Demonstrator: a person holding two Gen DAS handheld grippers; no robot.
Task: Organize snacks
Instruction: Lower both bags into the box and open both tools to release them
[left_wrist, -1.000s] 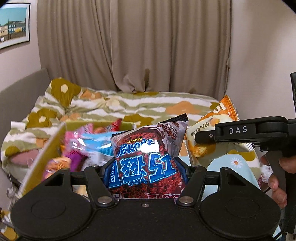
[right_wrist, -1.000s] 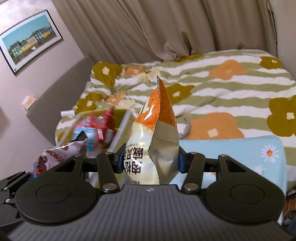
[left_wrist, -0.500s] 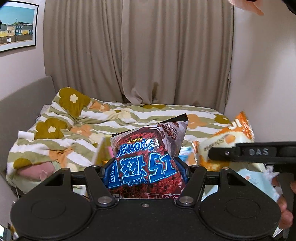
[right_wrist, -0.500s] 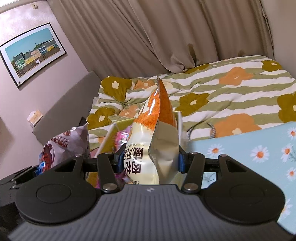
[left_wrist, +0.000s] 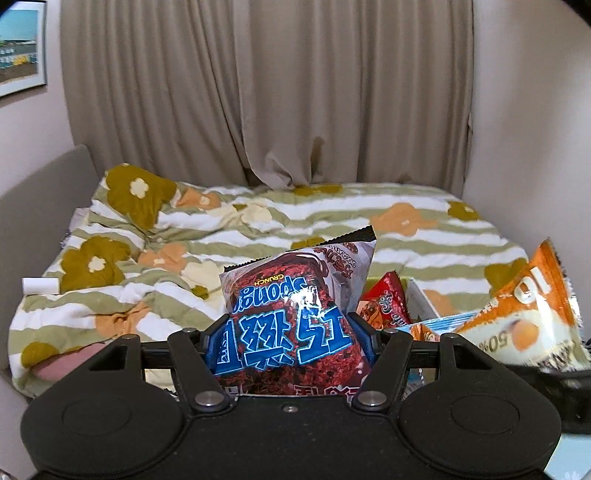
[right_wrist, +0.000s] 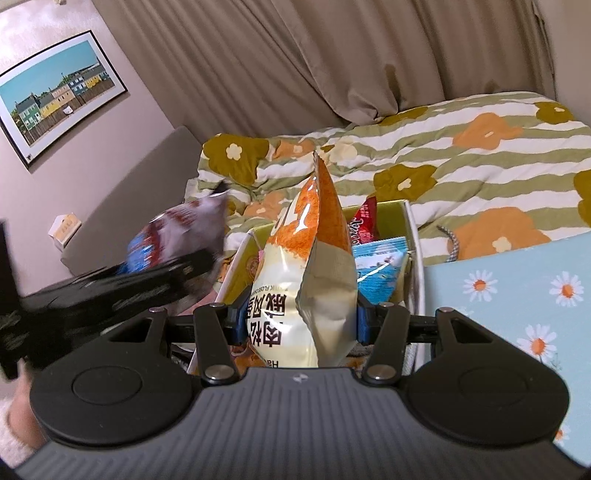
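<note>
Two bags up: left gripper (left_wrist: 288, 341) clamps the red-and-blue foil choc snack bag (left_wrist: 295, 317), right gripper (right_wrist: 300, 317) the orange-and-cream crinkly packet (right_wrist: 306, 266). Keep both grips firm w/o crushing, then lower each upright into the yellow-green open box (right_wrist: 400, 210), one at a time.

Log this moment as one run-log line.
left gripper: shut on chocolate snack bag | right gripper: shut on orange snack bag | box: holds other snacks | both bags not yet placed

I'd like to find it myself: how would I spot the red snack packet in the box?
Look at the flowered quilt on the bed, then the open box in front of it. The red packet stands at the box's far end, behind a light blue packet, the only red one there.
</note>
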